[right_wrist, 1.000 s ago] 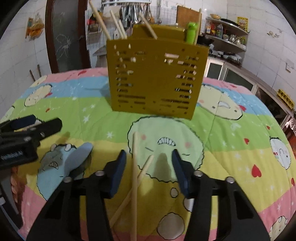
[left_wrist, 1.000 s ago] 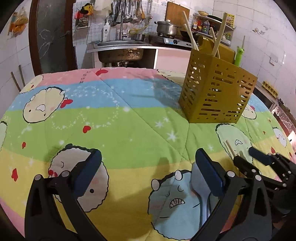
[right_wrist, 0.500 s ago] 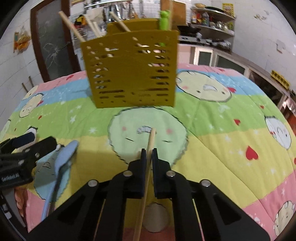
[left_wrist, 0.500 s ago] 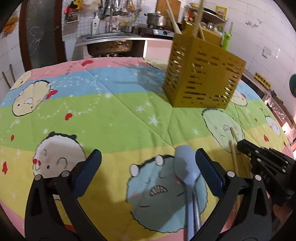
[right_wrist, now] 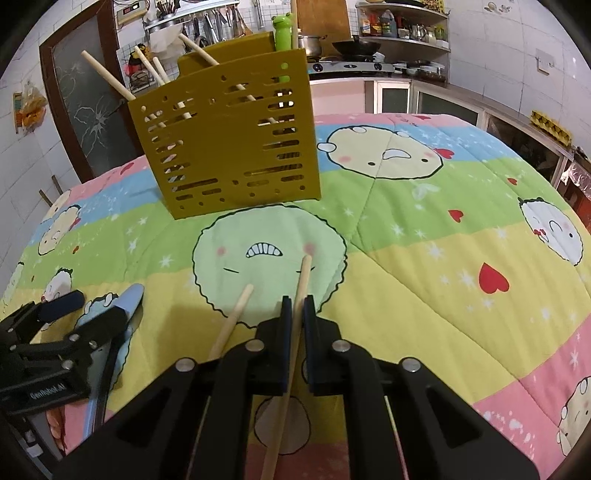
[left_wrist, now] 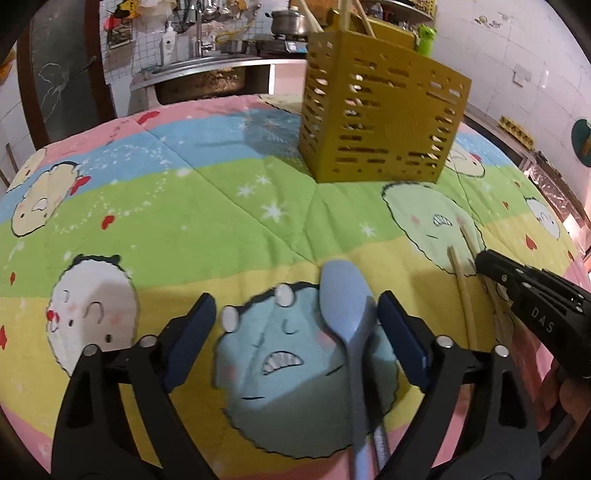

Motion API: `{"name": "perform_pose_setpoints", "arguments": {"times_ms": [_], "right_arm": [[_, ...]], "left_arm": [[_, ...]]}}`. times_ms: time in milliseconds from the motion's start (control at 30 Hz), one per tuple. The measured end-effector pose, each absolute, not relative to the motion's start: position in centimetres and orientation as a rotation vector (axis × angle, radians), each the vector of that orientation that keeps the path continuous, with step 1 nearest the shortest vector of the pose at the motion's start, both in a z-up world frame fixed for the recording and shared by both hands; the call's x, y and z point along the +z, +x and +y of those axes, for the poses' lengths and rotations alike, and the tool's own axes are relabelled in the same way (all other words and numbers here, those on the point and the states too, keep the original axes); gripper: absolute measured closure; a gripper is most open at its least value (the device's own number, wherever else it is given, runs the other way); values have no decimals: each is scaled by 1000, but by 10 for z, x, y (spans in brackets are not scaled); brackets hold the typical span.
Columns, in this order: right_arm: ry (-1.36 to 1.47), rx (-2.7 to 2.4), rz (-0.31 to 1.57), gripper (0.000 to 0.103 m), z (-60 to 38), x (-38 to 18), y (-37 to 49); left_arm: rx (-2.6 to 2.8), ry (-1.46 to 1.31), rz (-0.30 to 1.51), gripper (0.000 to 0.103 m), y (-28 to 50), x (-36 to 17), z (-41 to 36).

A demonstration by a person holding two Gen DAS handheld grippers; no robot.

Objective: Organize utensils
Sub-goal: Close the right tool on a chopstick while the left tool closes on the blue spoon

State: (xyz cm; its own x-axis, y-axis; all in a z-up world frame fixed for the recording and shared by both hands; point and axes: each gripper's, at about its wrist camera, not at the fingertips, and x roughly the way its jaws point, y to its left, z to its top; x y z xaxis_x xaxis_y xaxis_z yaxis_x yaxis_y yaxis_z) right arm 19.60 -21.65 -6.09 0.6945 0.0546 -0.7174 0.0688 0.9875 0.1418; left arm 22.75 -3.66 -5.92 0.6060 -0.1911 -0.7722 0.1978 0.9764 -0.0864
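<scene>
A pale blue spoon [left_wrist: 347, 306] lies on the cartoon quilt [left_wrist: 207, 221], its bowl close beside the right pad of my left gripper [left_wrist: 295, 314]. That gripper's jaws are closing around the spoon, and a wide gap still shows on the left. My right gripper [right_wrist: 297, 301] is shut on a wooden chopstick [right_wrist: 302, 280] that points toward the yellow slotted utensil holder [right_wrist: 225, 147]. A second chopstick [right_wrist: 236, 314] lies loose just left of it. The holder [left_wrist: 380, 114] stands upright with several chopsticks and a green frog-topped utensil [right_wrist: 282, 22] inside.
Beyond the table's far edge are a sink [left_wrist: 199, 77], a stove with a pot [left_wrist: 288, 22] and shelves. The right gripper [left_wrist: 524, 284] lies close to the left one's right side. A dark door [right_wrist: 81, 99] stands at the back left.
My right gripper shut on one chopstick and rolled a little. My left gripper slid over so the blue spoon lies between its jaws, which have begun to narrow.
</scene>
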Motion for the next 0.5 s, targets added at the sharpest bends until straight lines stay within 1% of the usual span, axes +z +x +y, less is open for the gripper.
{"name": "perform_pose_setpoints", "arguments": {"times_ms": [67,333,400,500], "right_arm": [[153,-12,804,96,-215,-61,197],[170,-6,808,96,-218,-62,196],[161,-9,812,96,-216,-62,197],[155,-9,824,95,-215,-63,201]], "left_arm": [[-234,29,902,26,229,-61,-43],[-243,-34,911,31,234,-58,-37],[-242,-37,911,36,239,-58,-37],[-237,-42,912,42,247,-58,-36]]}}
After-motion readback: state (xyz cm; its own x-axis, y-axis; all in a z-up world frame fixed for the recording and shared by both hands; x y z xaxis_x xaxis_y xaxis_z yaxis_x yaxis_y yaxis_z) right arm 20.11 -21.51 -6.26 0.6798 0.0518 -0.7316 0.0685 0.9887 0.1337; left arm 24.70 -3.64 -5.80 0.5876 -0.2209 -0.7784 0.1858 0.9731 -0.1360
